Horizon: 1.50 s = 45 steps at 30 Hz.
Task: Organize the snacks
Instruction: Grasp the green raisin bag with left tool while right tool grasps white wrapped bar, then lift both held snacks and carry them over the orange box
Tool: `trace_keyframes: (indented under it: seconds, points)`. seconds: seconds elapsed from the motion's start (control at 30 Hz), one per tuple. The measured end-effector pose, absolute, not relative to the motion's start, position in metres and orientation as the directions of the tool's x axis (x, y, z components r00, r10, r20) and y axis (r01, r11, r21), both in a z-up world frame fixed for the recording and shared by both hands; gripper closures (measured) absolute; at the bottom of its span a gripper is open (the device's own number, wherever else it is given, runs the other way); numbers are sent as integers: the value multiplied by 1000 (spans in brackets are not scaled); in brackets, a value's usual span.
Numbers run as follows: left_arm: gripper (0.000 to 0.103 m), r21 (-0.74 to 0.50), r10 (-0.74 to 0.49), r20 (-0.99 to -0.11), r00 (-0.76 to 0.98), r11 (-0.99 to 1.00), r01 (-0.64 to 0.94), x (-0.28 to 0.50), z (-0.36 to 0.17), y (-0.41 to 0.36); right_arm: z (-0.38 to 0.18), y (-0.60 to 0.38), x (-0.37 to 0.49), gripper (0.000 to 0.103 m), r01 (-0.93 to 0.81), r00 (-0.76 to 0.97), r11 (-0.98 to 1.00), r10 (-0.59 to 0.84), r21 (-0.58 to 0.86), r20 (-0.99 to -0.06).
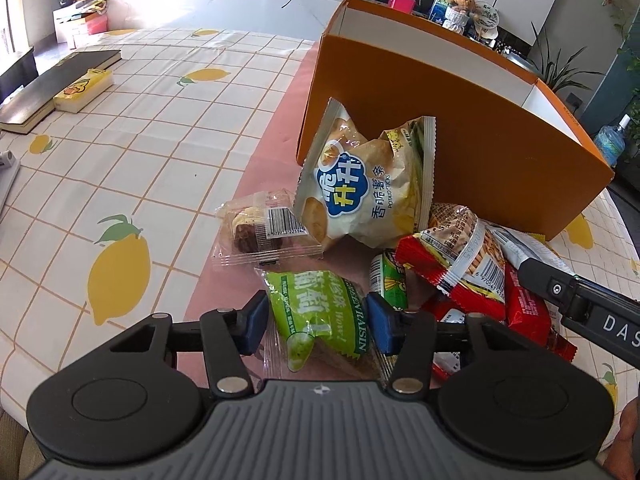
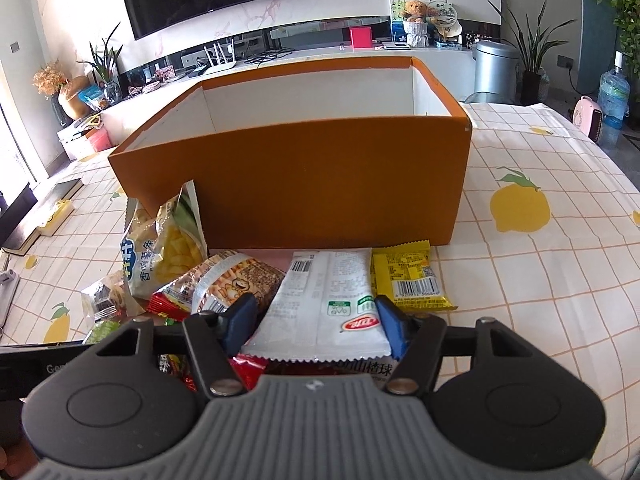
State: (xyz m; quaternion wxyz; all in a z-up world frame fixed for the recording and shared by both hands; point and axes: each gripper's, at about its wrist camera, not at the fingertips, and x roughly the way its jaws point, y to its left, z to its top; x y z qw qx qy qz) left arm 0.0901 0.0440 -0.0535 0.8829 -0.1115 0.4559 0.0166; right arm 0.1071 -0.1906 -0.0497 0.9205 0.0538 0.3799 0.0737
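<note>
In the left wrist view my left gripper (image 1: 318, 322) is shut on a green raisin packet (image 1: 316, 300), a blue pad against each side of it. My right gripper (image 2: 316, 322) is shut on a white snack packet (image 2: 324, 292) that lies on top of the snack heap. An orange cardboard box (image 2: 300, 184), open at the top with white inner walls, stands just behind the heap. A potato sticks bag (image 1: 360, 192) leans against the box wall. A clear-wrapped cake (image 1: 260, 232) and red packets (image 1: 452, 272) lie around the grippers.
A yellow packet (image 2: 412, 280) lies by the box's right front corner. The snacks rest on a pink mat (image 1: 256, 152) over a lemon-print tablecloth (image 1: 160, 128). A dark book (image 1: 52, 88) with a yellow box on it lies far left. The right gripper's black body (image 1: 580, 304) crosses the heap.
</note>
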Motion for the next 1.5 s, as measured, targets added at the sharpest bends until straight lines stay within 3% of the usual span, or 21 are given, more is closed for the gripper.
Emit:
trace_keyframes:
  seconds: [0.27, 0.67, 0.7, 0.8, 0.93, 1.07, 1.17, 1.3, 1.33, 1.5]
  points:
    - [44, -177, -79, -778, 623, 979, -97, 74, -37, 39, -36, -191, 89, 41, -109, 713, 980, 192, 164, -674]
    - [44, -190, -129, -781, 611, 981, -35, 60, -38, 31, -37, -198, 54, 39, -125, 623, 972, 232, 198, -747]
    - [44, -191, -131, -781, 611, 981, -33, 60, -38, 30, -38, -197, 55, 39, -133, 617, 973, 232, 191, -752]
    - [44, -194, -138, -782, 608, 981, -26, 59, -39, 29, -34, -195, 60, 22, -151, 623, 974, 226, 169, -749]
    - [44, -197, -137, -780, 610, 980, -32, 60, -38, 31, -29, -193, 77, 21, -176, 612, 969, 246, 174, -752]
    - [44, -198, -135, -778, 614, 980, -35, 61, -36, 33, -37, -206, 94, 21, -89, 561, 960, 269, 265, -783]
    - [44, -197, -136, -778, 613, 980, -32, 62, -36, 32, -46, -218, 100, 25, -27, 543, 949, 277, 313, -793]
    - [44, -190, -135, -775, 617, 982, -24, 65, -35, 29, -55, -226, 101, 38, 10, 520, 938, 291, 346, -803]
    - [44, -186, -133, -774, 619, 982, -21, 65, -34, 28, -56, -227, 100, 47, 12, 521, 939, 286, 343, -804]
    - [44, -163, -119, -765, 633, 986, -12, 62, -29, 25, -52, -228, 97, 53, 2, 539, 944, 278, 331, -795]
